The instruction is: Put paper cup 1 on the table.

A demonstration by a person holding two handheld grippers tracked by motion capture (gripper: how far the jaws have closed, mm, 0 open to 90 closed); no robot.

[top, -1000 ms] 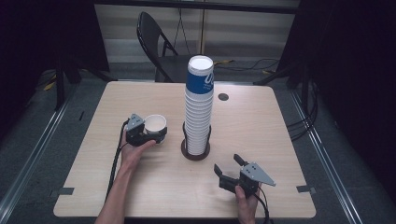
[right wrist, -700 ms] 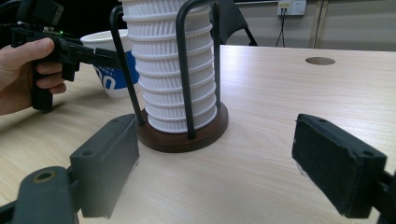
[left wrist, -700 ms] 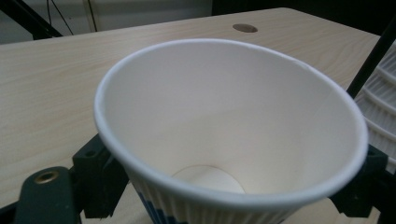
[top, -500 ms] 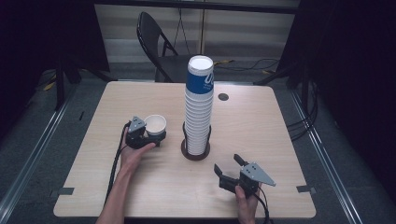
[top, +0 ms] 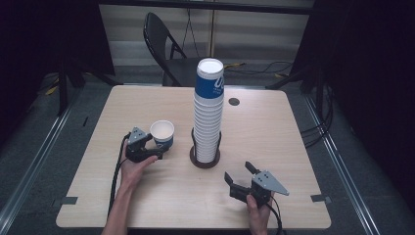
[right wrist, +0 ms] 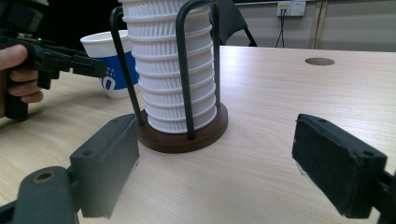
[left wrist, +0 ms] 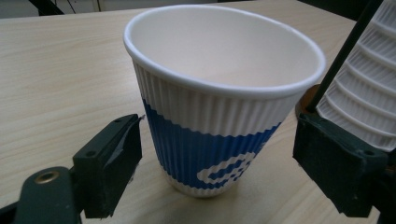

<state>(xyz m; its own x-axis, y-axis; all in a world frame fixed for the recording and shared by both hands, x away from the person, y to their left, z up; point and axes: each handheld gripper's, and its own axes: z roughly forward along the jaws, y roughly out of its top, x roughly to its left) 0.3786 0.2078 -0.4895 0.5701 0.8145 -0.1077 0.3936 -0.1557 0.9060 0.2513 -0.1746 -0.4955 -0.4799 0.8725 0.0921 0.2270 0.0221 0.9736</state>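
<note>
Two jaws flank cup [left wrist: 219,107], gaps visible.

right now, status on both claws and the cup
Left claw astride single cup, pads just closing in, not yet touching. Right claw open, nothing between its pads. Cup upright on table. Cup stack in holder close beside it.

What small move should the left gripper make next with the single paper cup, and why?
Probably close the jaws a little more. The left gripper has just been closing, with the paper cup standing upright between its jaws, yet gaps show on both sides, so it is not gripped. The right gripper waits open.
</note>
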